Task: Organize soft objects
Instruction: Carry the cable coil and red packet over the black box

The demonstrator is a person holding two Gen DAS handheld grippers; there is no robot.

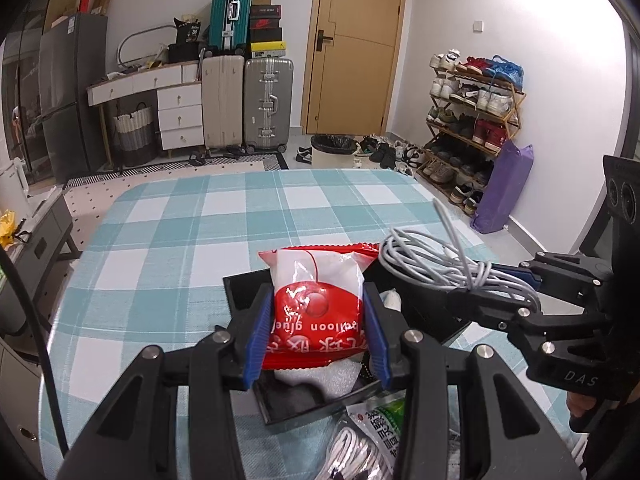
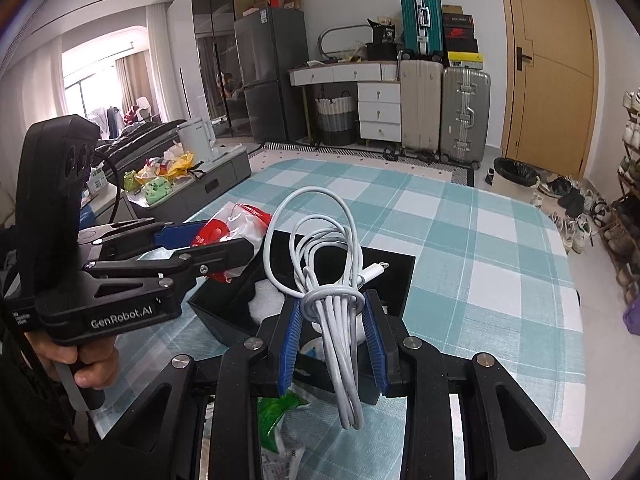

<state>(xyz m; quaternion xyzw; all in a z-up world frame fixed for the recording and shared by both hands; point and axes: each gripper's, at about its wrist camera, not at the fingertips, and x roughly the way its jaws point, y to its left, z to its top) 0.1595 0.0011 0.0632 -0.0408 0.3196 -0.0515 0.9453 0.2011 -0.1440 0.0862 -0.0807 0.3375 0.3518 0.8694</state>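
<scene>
Packet [image 1: 318, 304] in left tool [image 1: 318, 320], cable [image 2: 336, 320] in right tool [image 2: 334, 336]; person's hand [image 2: 86, 364] only rightward.

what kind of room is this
Most likely a lived-in flat's entry or living area: a shoe rack by the door, stacked suitcases, and a checked tablecloth on the table.

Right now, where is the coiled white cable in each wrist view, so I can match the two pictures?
Left wrist view: coiled white cable at right of centre, clamped in the right gripper coming in from the right.
Right wrist view: bottom centre, loops rising from between that gripper's blue pads.
Shared landmark: the black tray on the checked tablecloth.
</scene>
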